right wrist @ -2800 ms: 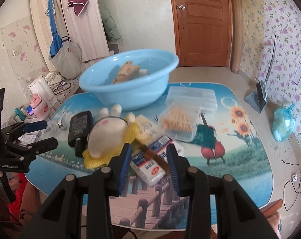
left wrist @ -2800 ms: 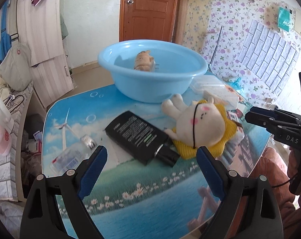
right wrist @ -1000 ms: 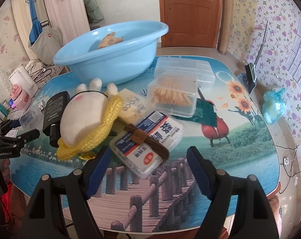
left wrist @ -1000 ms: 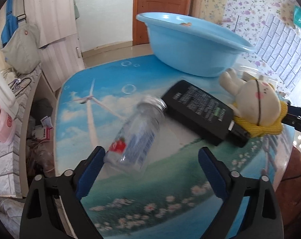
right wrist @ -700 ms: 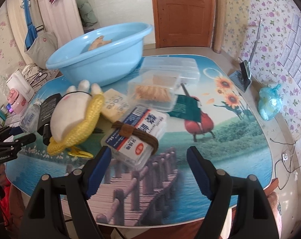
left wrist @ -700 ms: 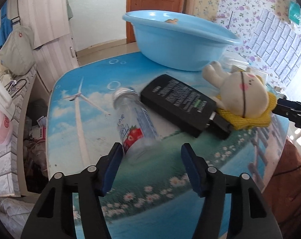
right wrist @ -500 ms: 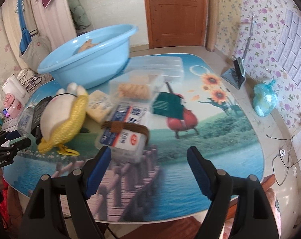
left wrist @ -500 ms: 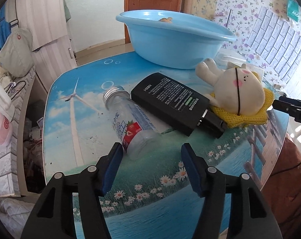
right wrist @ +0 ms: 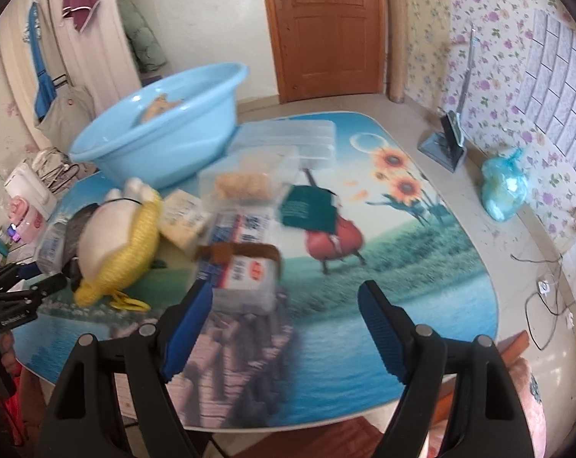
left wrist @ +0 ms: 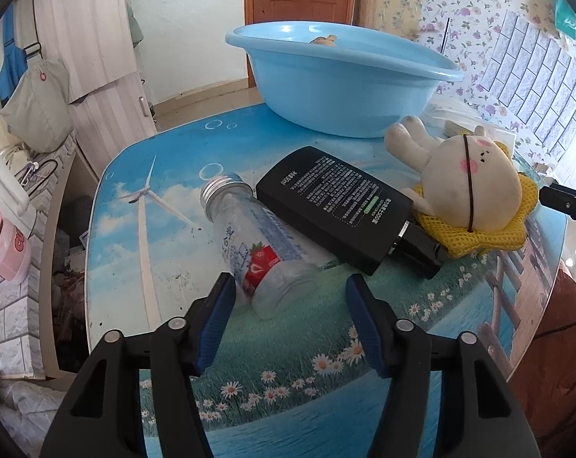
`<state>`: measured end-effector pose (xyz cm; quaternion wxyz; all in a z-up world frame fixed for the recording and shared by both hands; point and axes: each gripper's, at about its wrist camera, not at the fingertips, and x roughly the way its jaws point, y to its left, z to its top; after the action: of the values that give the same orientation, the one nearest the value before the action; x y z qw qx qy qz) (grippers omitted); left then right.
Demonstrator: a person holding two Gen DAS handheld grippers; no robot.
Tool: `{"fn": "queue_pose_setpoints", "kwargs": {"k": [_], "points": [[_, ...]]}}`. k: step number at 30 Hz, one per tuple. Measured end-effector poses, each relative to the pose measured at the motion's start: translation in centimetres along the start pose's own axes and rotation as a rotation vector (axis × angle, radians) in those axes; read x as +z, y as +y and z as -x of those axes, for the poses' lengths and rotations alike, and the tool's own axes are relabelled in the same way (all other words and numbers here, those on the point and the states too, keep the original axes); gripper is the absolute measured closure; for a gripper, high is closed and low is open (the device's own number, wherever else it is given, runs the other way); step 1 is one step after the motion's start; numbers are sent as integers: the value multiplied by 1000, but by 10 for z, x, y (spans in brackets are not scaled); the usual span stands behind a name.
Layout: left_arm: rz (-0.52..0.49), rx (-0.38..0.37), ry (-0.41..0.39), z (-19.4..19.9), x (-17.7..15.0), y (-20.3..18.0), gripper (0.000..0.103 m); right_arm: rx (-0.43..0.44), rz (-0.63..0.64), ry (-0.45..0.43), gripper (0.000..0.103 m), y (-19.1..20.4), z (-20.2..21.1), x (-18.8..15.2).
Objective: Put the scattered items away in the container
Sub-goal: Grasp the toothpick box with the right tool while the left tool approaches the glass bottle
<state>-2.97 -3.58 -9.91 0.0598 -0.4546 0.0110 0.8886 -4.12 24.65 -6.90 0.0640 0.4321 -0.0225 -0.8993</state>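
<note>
L gripper fingers half open, empty, straddling the clear bottle base on the surface; round body may roll out sideways. R gripper wide open, empty. Blue basin beyond.

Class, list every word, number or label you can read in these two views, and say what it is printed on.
No text can be quoted with confidence.
black box: white print, too small to read.
bottle: label characters blurred.
white packet: blue and red label, motion-blurred.
</note>
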Motion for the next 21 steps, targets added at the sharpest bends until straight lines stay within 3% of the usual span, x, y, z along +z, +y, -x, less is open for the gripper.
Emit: {"fn": "queue_pose_setpoints", "kwargs": {"k": [3, 5, 13, 17, 18, 20, 21], "points": [[4, 1, -7, -1, 2, 0, 56, -14, 6, 8, 21, 6, -8, 2], [5, 2, -8, -1, 2, 2, 59, -22, 9, 10, 12, 9, -11, 4], [25, 4, -13, 1, 2, 9, 75, 2, 32, 27, 12, 23, -21, 13], [38, -7, -10, 4, 0, 11, 86, -29, 47, 35, 12, 26, -29, 13], [42, -9, -8, 5, -1, 12, 88, -23, 36, 42, 13, 24, -31, 13], [52, -14, -3, 6, -2, 12, 92, 11, 22, 64, 44, 20, -33, 12], [53, -16, -1, 6, -2, 12, 93, 14, 24, 67, 44, 19, -33, 12]]}}
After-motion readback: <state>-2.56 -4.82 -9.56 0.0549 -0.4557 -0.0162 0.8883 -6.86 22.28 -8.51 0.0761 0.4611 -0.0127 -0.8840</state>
